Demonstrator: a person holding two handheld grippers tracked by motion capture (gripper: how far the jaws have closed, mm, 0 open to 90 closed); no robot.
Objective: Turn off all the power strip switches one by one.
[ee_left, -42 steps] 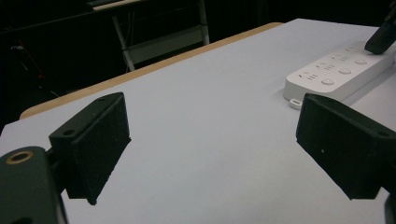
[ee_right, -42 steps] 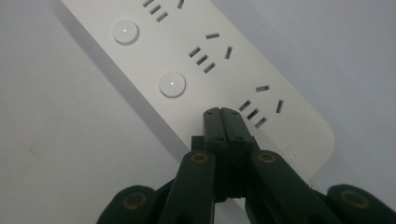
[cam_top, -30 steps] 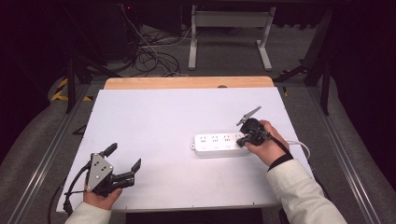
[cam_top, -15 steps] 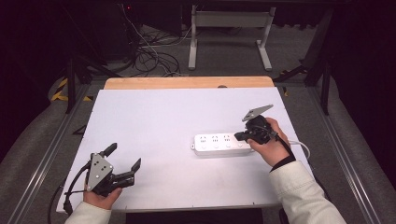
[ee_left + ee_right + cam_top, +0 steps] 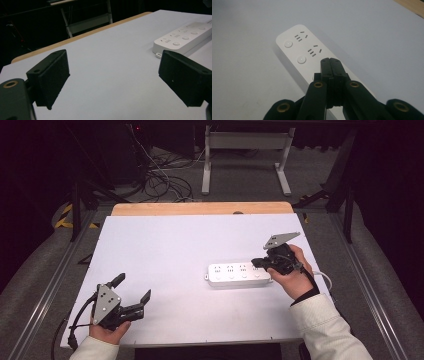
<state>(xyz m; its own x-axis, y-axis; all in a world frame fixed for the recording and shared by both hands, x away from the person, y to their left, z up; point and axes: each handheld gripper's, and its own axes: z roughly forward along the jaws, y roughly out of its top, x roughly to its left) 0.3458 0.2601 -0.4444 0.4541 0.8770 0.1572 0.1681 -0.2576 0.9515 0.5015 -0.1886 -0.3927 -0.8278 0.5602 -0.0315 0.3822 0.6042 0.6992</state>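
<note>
A white power strip [image 5: 239, 274] with several sockets and round buttons lies flat right of the table's middle; it also appears in the left gripper view [image 5: 186, 37] and the right gripper view [image 5: 307, 53]. My right gripper [image 5: 256, 263] hovers over the strip's right end, jaws pressed together with nothing between them [image 5: 330, 61]. My left gripper [image 5: 132, 289] rests near the front left of the table, jaws wide apart and empty [image 5: 113, 82], pointing toward the strip.
The white table top [image 5: 175, 250] has a wooden strip [image 5: 200, 208] along its far edge. The strip's white cable [image 5: 326, 278] runs off past my right wrist. A desk frame [image 5: 245, 155] and cables [image 5: 160, 180] stand on the floor beyond.
My right gripper has risen a little off the power strip's right end and shifted slightly. The left gripper has stayed where it was.
</note>
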